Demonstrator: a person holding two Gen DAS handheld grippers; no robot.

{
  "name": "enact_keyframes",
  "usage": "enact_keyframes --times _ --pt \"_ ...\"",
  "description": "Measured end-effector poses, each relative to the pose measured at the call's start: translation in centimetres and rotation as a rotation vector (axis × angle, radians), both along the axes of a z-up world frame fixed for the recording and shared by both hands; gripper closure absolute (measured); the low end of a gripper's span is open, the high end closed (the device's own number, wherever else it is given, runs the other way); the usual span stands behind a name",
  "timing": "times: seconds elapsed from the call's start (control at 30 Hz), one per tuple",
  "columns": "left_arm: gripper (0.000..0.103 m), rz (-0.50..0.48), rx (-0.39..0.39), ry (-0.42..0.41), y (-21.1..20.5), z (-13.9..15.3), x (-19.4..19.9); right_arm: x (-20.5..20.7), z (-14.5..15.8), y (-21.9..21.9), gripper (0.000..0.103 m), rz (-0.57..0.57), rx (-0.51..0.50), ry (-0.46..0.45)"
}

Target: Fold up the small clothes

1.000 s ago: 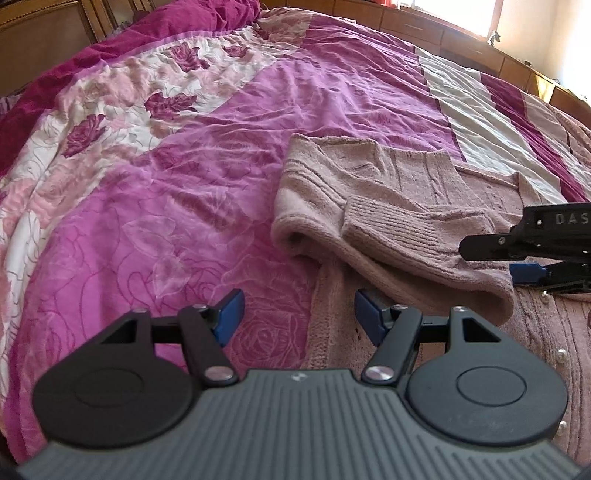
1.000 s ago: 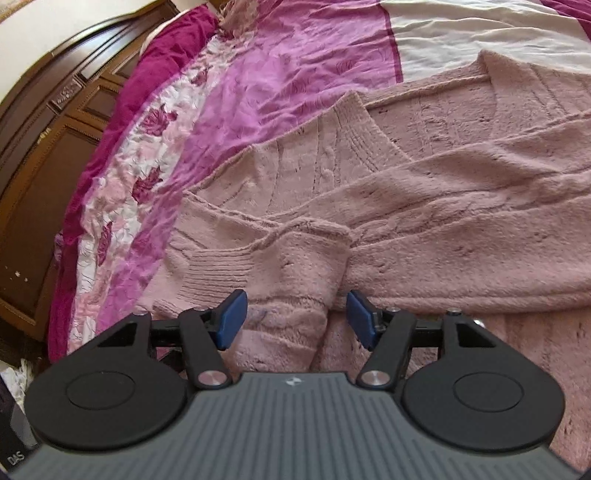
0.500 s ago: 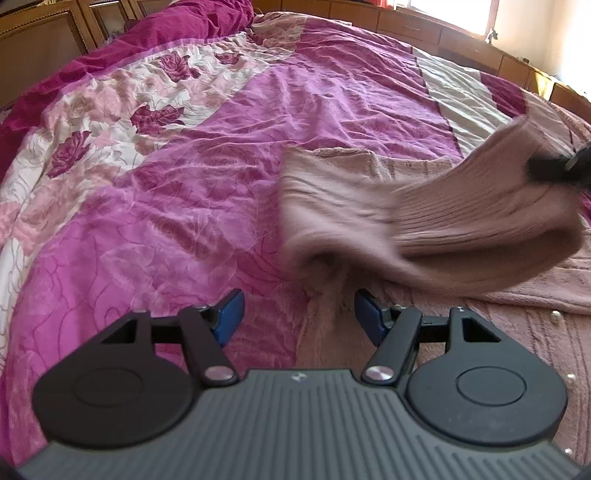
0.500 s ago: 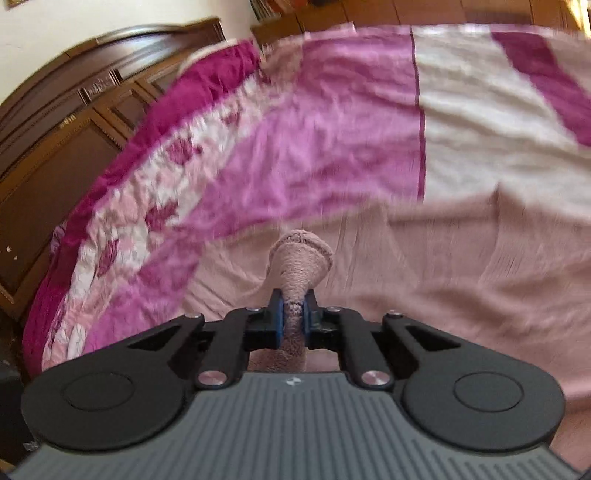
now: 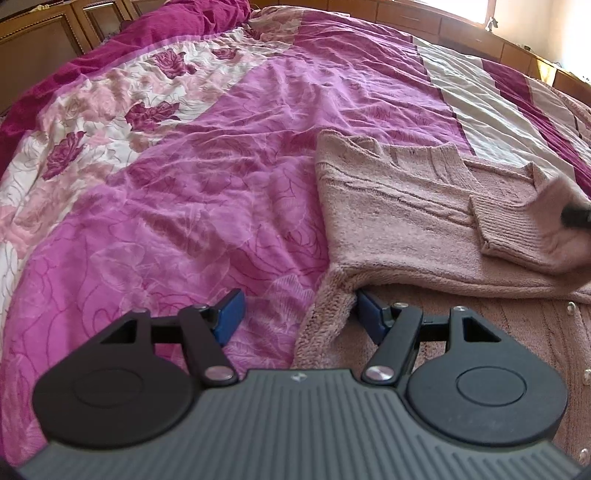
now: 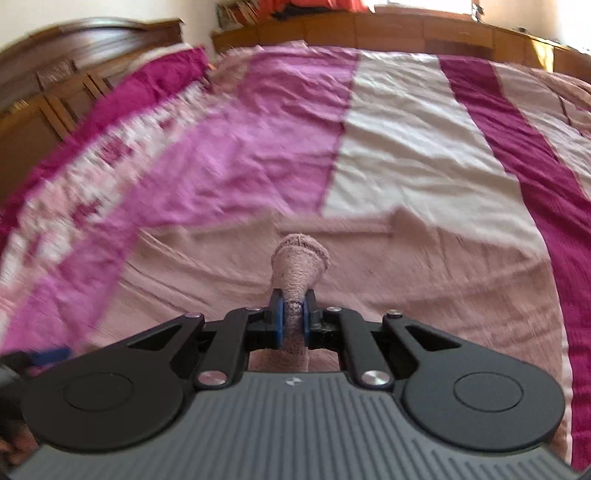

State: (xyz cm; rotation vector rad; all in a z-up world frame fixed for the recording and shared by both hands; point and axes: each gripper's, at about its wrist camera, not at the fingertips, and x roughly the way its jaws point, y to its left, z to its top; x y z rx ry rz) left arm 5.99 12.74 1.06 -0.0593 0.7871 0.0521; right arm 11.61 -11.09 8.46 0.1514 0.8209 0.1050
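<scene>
The right gripper (image 6: 291, 319) pinches the cardigan (image 5: 399, 206) sleeve cuff (image 6: 300, 256), mid-fold. The left gripper (image 5: 297, 314) hangs spread by the cardigan's near edge. Next, I'd guess, lay the sleeve across.

bed (image 5: 221, 206): magenta, floral and cream striped cover | headboard (image 6: 74, 74): dark carved wood, far left beyond the jaws | window (image 5: 480, 7): bright daylight, far right

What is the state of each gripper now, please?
Left gripper: open, holding nothing.
Right gripper: shut on the cardigan sleeve.
</scene>
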Motion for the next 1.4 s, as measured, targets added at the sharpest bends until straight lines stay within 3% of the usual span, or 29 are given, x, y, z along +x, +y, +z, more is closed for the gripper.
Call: enact_keyframes --times 0.13,0.17,0.27,0.33,0.57,0.93,1.03,1.17,1.4 --pt "0.035 0.001 0.001 0.000 -0.1 0.0 0.0 0.0 -3.3 -1.3 0.090 -0.063 0.030 0.057" --pt "0.035 0.002 0.003 -0.001 -0.1 0.0 0.0 -0.1 -3.6 -1.5 0.085 -0.071 0.038 0.060" --pt "0.035 0.001 0.004 -0.001 -0.1 -0.1 0.0 -0.4 -3.3 -1.6 0.070 -0.085 0.040 0.057" --pt "0.035 0.002 0.003 0.000 -0.1 -0.1 0.0 -0.7 -2.3 -1.1 0.068 -0.084 0.014 0.036" --pt "0.034 0.005 0.004 0.002 0.1 -0.3 0.0 -2.4 0.8 3.2 0.052 0.071 -0.012 -0.060" --pt "0.033 0.008 0.004 0.002 0.0 -0.4 0.0 -1.8 -2.3 9.7 0.049 0.220 -0.097 -0.011" --pt "0.032 0.006 0.005 0.001 0.0 -0.5 0.0 -1.6 -3.2 9.7 0.052 0.210 -0.115 -0.026" --pt "0.032 0.008 0.004 0.003 0.1 -0.5 0.0 -1.2 -3.1 8.8 0.089 0.167 -0.138 -0.042" --pt "0.031 0.008 0.004 0.003 0.1 -0.5 0.0 -2.5 0.1 4.7 0.094 0.050 -0.091 -0.150"
